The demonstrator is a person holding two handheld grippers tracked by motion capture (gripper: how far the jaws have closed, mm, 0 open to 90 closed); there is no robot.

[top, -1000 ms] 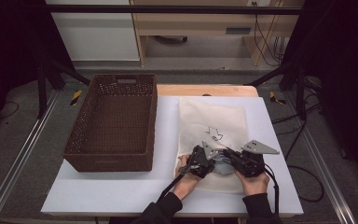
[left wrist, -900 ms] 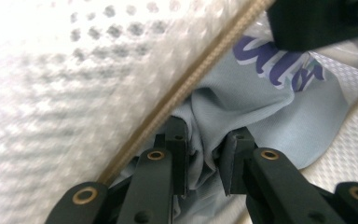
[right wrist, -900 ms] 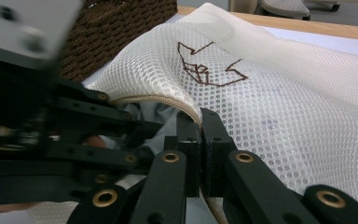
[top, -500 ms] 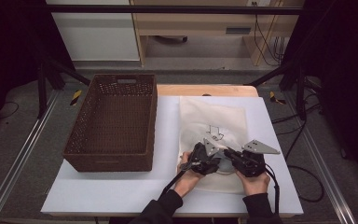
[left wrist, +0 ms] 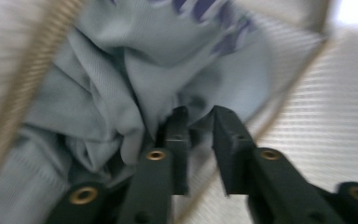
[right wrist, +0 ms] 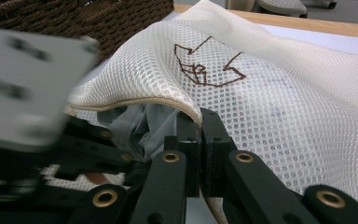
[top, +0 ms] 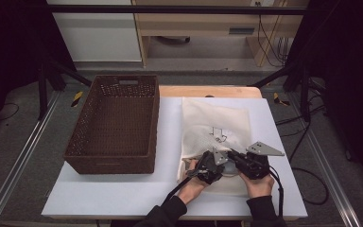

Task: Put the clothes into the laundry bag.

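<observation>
Your right gripper [right wrist: 199, 122] clamped on the mesh bag's [right wrist: 279, 102] zipper edge; your left gripper [left wrist: 198, 122], jaws apart, inside among grey cloth [left wrist: 107, 93].

A cream mesh laundry bag [right wrist: 279, 112], perforated cloth with a brown stitched emblem, lies at frame centre. Soft, matt pale-blue knit fabric [left wrist: 121, 84] crumples inside its zippered mouth. At upper left, a coarse dark-brown woven basket [top: 113, 123]. Matt black plastic grippers carry brass-toned rivets.
</observation>
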